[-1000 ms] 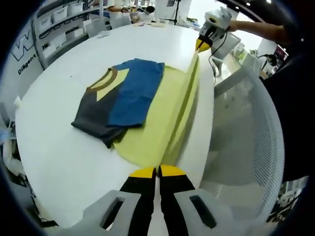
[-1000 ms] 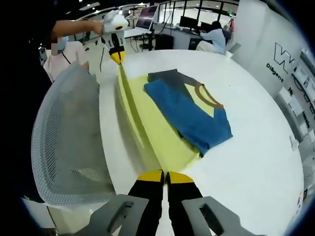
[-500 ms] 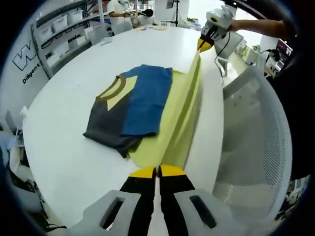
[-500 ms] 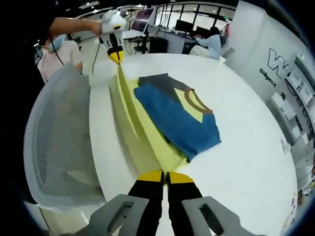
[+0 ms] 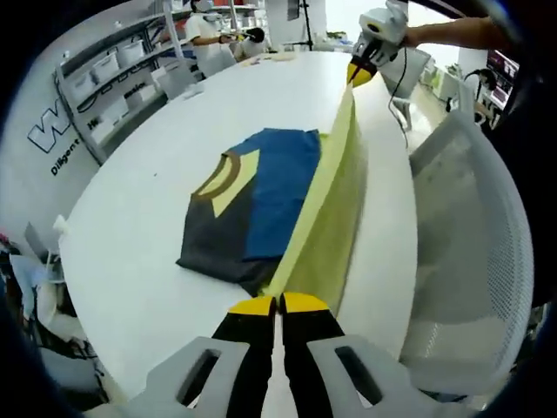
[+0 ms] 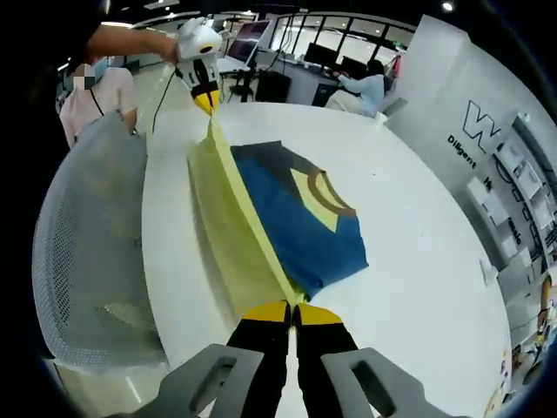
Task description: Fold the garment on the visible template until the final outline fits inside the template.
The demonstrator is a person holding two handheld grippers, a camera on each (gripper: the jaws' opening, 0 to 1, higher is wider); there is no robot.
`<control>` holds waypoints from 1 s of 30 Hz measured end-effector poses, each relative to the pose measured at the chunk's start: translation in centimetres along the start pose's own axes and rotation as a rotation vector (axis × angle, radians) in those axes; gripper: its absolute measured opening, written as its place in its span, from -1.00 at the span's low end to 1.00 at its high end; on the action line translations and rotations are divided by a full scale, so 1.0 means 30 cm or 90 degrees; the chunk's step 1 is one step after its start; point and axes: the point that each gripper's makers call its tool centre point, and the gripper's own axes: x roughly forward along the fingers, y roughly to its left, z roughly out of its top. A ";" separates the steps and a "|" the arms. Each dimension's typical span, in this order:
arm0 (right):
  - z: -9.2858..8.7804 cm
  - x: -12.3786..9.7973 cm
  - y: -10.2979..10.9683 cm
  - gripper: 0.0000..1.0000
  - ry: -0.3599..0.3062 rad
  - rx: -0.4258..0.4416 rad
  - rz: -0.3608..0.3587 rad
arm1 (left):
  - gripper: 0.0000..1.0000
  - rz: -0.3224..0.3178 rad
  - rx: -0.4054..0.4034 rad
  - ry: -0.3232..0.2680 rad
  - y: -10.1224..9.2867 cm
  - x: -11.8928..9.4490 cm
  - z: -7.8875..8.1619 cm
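Two grippers share one lifted edge of the garment, a soft T-shirt in yellow-green, blue and dark grey cloth with a brown collar band (image 5: 261,196), which lies on the round white table (image 5: 130,235). No template outline can be made out under or around it, so whether the shape fits cannot be judged. As far as the views show, the task looks partway through: the blue and grey part (image 6: 300,222) already lies flat and doubled over on the table, while the yellow-green side panel (image 5: 335,218) is raised off the table as a taut sheet, stretched between the two grippers along the shirt's edge nearest the white mesh chair (image 5: 474,252). What seems left is to carry this panel over the blue part and lay it down, then probably one more fold to shorten the outline.

The left gripper (image 5: 278,305), black with yellow tips, has its jaws pressed together on the near corner of the yellow-green panel. The right gripper (image 6: 293,312) is likewise closed on the opposite corner. Each gripper appears in the other's view, at the far end of the raised edge (image 5: 359,74) (image 6: 205,102), tips pointing down at the cloth, held by a bare forearm that reaches in from the chair side of the table.
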 end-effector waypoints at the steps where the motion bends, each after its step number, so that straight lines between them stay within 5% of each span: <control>1: 0.005 0.000 -0.006 -1.00 -0.001 -0.002 -0.003 | -0.99 0.003 0.003 -0.002 0.005 0.000 0.002; 30: 0.129 -0.033 -0.180 -1.00 -0.036 -0.076 -0.091 | -0.99 0.112 0.048 -0.040 0.213 -0.050 0.126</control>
